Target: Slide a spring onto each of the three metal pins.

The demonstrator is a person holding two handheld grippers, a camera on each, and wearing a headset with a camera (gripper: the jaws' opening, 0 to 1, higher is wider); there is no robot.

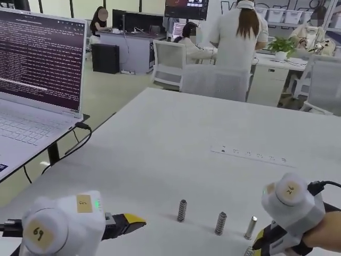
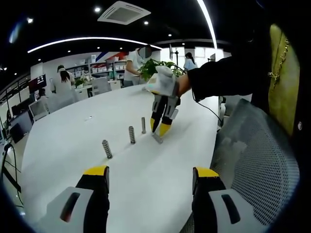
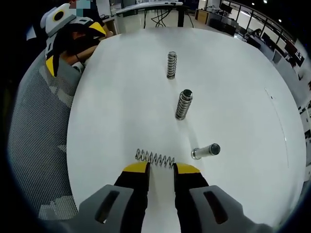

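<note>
Three metal pins stand in a row near the table's front edge. The left pin (image 1: 182,210) and the middle pin (image 1: 220,223) each carry a spring. The right pin (image 1: 250,228) is bare and shiny. In the right gripper view, a loose spring (image 3: 154,158) lies flat on the table just beyond the tips of my right gripper (image 3: 162,169), whose jaws are slightly apart with nothing between them; the bare pin (image 3: 206,151) is just right of it. My left gripper (image 2: 151,174) is open wide and empty, well short of the pins (image 2: 131,134), at the lower left of the head view (image 1: 128,223).
An open laptop (image 1: 37,69) with a cable sits on a stand to the left. The white table (image 1: 202,138) stretches far ahead. A mesh chair (image 2: 252,145) is beside the table's near edge. People work at desks in the background.
</note>
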